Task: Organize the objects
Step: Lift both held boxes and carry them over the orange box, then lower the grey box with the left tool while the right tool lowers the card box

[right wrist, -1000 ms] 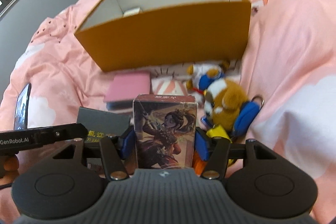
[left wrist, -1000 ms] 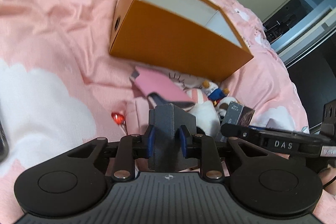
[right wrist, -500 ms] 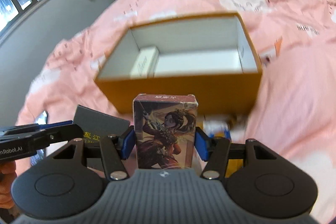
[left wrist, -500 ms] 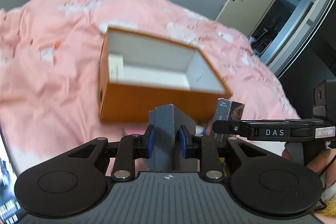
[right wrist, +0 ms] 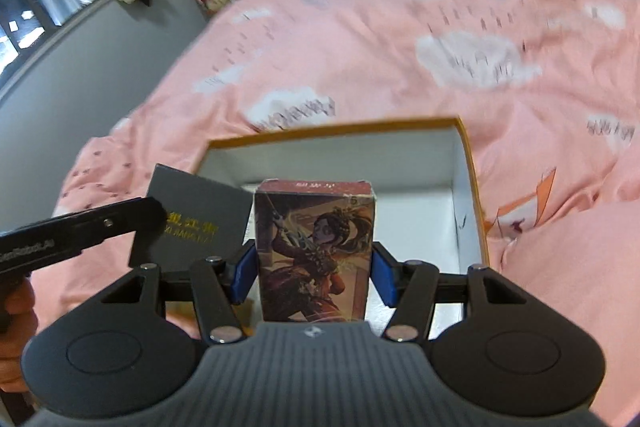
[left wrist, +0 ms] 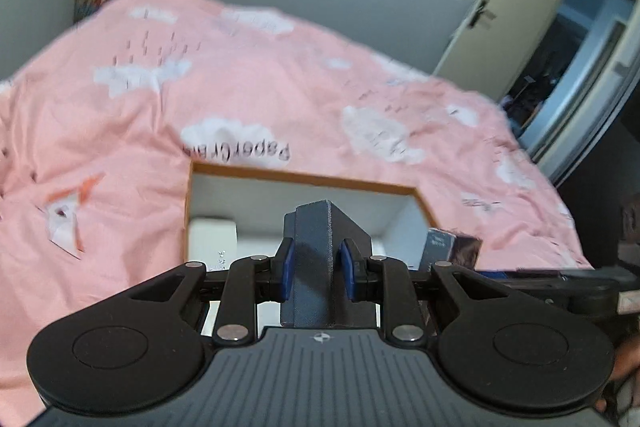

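Over the open orange box (right wrist: 472, 167) on the bed, the left claw (left wrist: 316, 265) grips a dark box (left wrist: 316, 267) and the right claw (right wrist: 314, 267) a picture box (right wrist: 314, 251)

Orange box (right wrist: 472, 167) (white inside), pink cloud-print bedspread (right wrist: 400, 47), dark grey box (left wrist: 316, 259), illustrated red card box (right wrist: 314, 251)

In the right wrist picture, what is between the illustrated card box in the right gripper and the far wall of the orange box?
In the right wrist view, only the bare white floor of the orange box lies between the illustrated card box and its far wall; nothing stands there.
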Demonstrator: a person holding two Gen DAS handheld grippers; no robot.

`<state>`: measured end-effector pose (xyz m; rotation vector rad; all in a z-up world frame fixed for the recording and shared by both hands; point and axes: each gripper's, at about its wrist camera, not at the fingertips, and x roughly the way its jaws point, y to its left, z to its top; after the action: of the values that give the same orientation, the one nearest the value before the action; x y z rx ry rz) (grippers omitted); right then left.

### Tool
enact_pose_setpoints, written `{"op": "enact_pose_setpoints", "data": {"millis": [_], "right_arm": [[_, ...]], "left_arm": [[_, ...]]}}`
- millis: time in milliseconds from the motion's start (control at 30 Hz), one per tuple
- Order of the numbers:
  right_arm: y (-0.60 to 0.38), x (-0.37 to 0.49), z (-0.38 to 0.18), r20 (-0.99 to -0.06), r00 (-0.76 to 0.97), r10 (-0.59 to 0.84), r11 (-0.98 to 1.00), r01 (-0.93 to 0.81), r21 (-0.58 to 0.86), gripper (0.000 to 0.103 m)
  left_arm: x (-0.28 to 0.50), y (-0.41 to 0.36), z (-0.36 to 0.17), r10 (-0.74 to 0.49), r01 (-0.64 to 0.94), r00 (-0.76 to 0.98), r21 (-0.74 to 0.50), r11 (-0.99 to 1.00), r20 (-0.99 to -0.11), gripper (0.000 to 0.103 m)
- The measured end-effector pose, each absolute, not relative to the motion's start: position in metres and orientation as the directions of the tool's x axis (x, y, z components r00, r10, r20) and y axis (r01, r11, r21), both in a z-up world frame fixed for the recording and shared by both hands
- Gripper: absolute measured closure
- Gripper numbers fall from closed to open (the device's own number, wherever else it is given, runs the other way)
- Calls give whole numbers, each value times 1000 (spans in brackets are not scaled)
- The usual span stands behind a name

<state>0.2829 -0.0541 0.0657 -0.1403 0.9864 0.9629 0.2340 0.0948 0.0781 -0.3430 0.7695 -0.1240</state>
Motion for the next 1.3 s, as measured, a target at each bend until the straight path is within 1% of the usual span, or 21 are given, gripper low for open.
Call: {"op": "enact_pose_setpoints", "data": {"millis": [133, 267, 400, 533, 767, 800, 867, 933, 1167, 1300], "right_arm": [[-30, 317, 33, -813, 134, 566, 627, -711, 319, 43], [-10, 346, 4, -849, 82, 522, 656, -675, 338, 43], [7, 365, -22, -886, 45, 462, 689, -647, 326, 43], [20, 373, -37, -897, 11, 441, 693, -639, 333, 43], [32, 383, -48, -892, -50, 449, 703, -596, 387, 43], [32, 384, -49, -892, -56, 448, 705, -591, 392, 43], [33, 385, -50, -895, -56, 443, 710, -588, 388, 43], [34, 387, -51, -898, -45, 437, 716, -587, 377, 43], [40, 393, -53, -910, -26, 415, 732, -584, 350, 43], [54, 395, -55, -920, -19, 392, 730, -602, 323, 43]], "left_arm": [[280, 91, 47, -221, -55, 667, -343, 938, -711, 76], [316, 93, 22, -238, -68, 613, -350, 934, -753, 76], [333, 94, 3, -204, -91, 565, -307, 947, -799, 76], [344, 93, -8, -186, -101, 544, -284, 954, -818, 76], [356, 90, -11, -146, -87, 543, -228, 970, -827, 76], [357, 89, -10, -128, -84, 539, -205, 975, -833, 80], [359, 86, -11, -85, -76, 534, -148, 986, -841, 80], [359, 85, -12, -61, -70, 532, -115, 991, -845, 80], [347, 92, -2, -90, -41, 544, -133, 990, -834, 80], [335, 89, 3, -95, 39, 533, -88, 995, -841, 80]]}}
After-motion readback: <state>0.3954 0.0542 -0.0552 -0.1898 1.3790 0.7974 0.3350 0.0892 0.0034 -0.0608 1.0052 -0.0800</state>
